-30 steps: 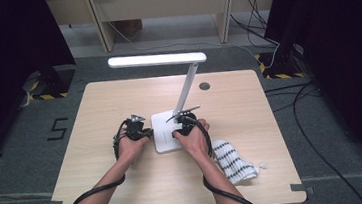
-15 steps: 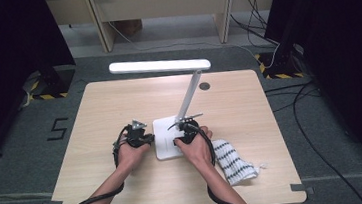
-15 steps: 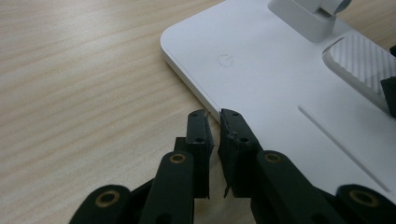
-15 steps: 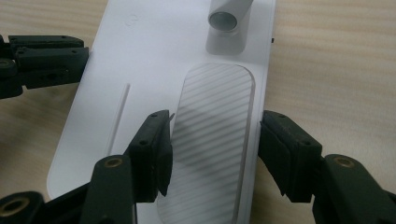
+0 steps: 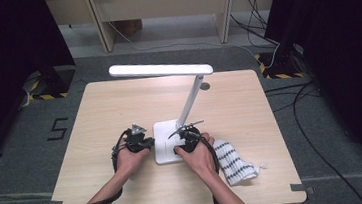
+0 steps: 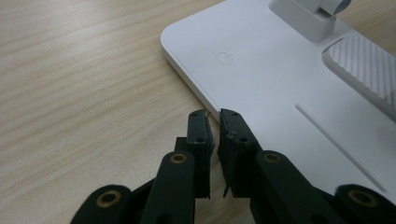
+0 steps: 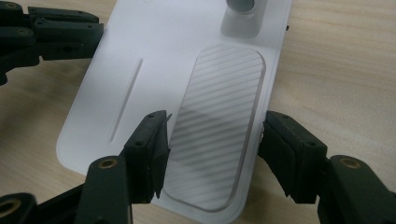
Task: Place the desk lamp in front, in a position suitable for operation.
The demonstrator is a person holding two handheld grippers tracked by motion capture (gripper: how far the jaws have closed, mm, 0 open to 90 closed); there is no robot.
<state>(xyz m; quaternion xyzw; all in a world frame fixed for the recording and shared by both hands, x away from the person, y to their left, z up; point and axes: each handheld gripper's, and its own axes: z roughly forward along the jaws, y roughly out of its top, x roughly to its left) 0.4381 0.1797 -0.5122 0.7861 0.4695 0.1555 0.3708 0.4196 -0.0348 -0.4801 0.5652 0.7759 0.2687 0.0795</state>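
In the high view, a white desk lamp with a flat rectangular base point(image 5: 165, 142) stands near the middle of the light wooden tabletop point(image 5: 94, 110), a little toward its near edge, its slanted arm carrying a long lit bar. The left gripper point(image 5: 142, 142) sits at the base's left edge and the right gripper point(image 5: 186, 132) over the base's right part. A white cloth with dark stripes point(image 5: 232, 161) lies near the near right corner, just beside the right hand.

The left gripper view gives what the high view cannot: the left gripper point(image 6: 215, 122) is clenched on nothing, its jaws nearly together with the tips at the base's point(image 6: 261, 79) rim, near a faint power symbol point(image 6: 224, 58).

In the right gripper view the right gripper point(image 7: 215, 140) is released; its jaws, which have just been opening, stand wide to either side of a grey ribbed pad point(image 7: 219, 126) set into the base point(image 7: 116, 70), not pressing it. The left gripper point(image 7: 51, 32) lies at the far left edge.
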